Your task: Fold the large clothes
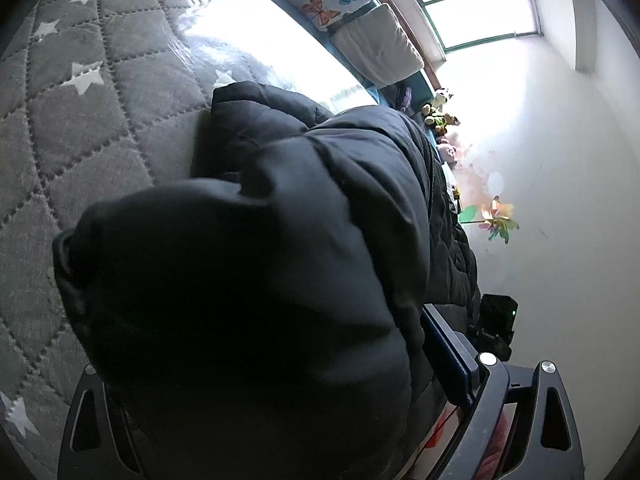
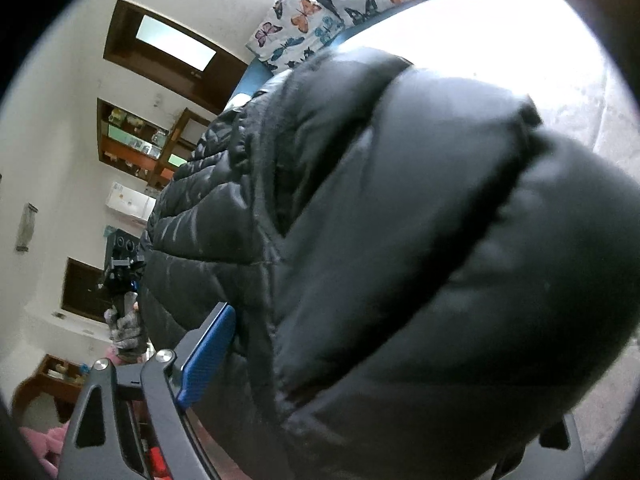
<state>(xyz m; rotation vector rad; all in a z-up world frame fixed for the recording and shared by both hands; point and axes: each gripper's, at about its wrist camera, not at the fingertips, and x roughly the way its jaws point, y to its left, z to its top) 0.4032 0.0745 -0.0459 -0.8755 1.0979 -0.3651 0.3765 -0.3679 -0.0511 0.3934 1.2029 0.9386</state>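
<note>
Black puffer jacket (image 1: pixel 256 280) bunched up over grey star-quilted bedspread (image 1: pixel 80 128), filling both wrist views. Left gripper (image 1: pixel 280 420): fabric packed between its fingers, jaws clamped on the jacket (fingertips buried). Right gripper (image 2: pixel 360 400): likewise closed on jacket folds, blue pad (image 2: pixel 208 356) pressed against them. Butterfly-print pillows (image 2: pixel 320 12) beyond, by the wall.

Right wrist view. Black puffer jacket (image 2: pixel 400 240) fills the frame, bunched between the right gripper's (image 2: pixel 320 420) fingers; blue pad (image 2: pixel 208 356) presses its left side. Butterfly pillows (image 2: pixel 320 12) above; other gripper (image 2: pixel 122 276) and gloved hand (image 2: pixel 128 332) at left.
</note>
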